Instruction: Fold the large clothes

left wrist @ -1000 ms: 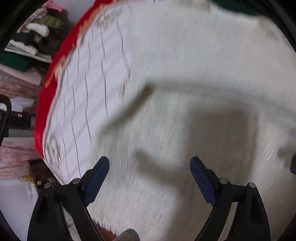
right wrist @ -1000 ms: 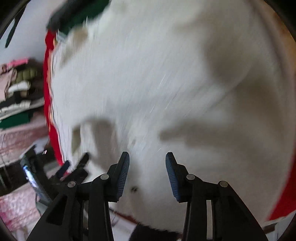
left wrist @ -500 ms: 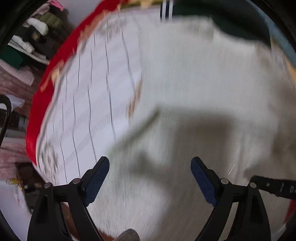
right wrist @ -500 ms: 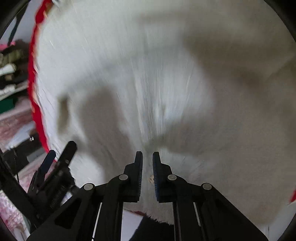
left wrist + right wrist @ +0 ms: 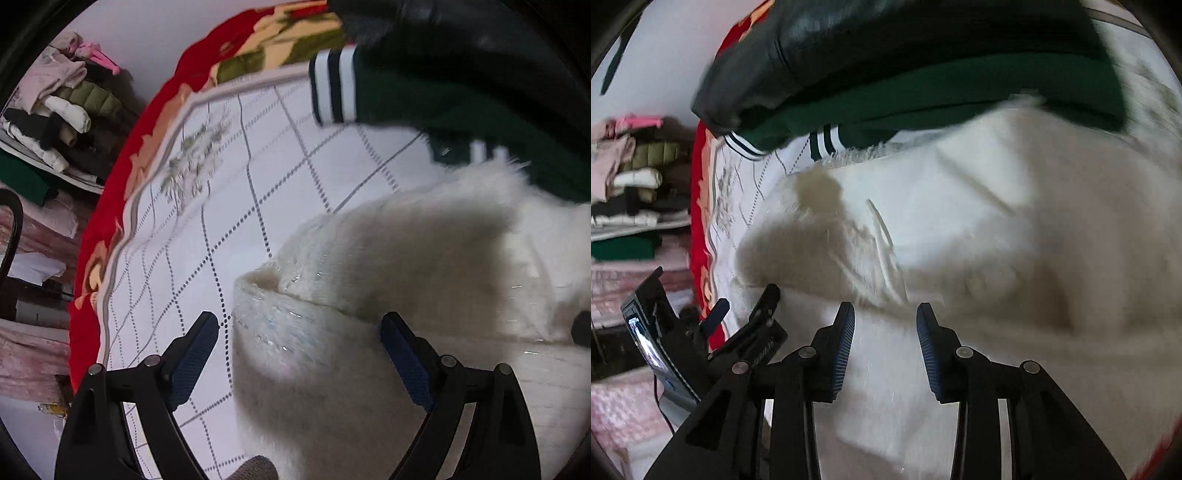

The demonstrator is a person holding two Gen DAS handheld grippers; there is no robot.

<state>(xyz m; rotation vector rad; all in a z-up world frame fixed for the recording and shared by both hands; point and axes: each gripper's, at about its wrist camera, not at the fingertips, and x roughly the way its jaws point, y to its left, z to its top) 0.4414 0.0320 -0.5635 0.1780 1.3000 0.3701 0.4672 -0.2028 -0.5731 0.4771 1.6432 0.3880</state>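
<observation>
Two spread tools, left tool (image 5: 299, 354) and right tool (image 5: 885, 345), empty above white fluffy garment (image 5: 960, 229) edge.

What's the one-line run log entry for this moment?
task: fold large clothes | left hand-held gripper: open, over white fluffy garment | right hand-held gripper: open, holding nothing | green striped-cuff garment: beyond, untouched

Left gripper (image 5: 299, 350): lower centre of the left wrist view, jaws spread wide, blue-padded fingers (image 5: 192, 360) far apart, holding nothing.

Right gripper (image 5: 885, 343): lower centre of the right wrist view, jaws parted by a moderate gap, nothing between the pads (image 5: 929, 350).
</observation>
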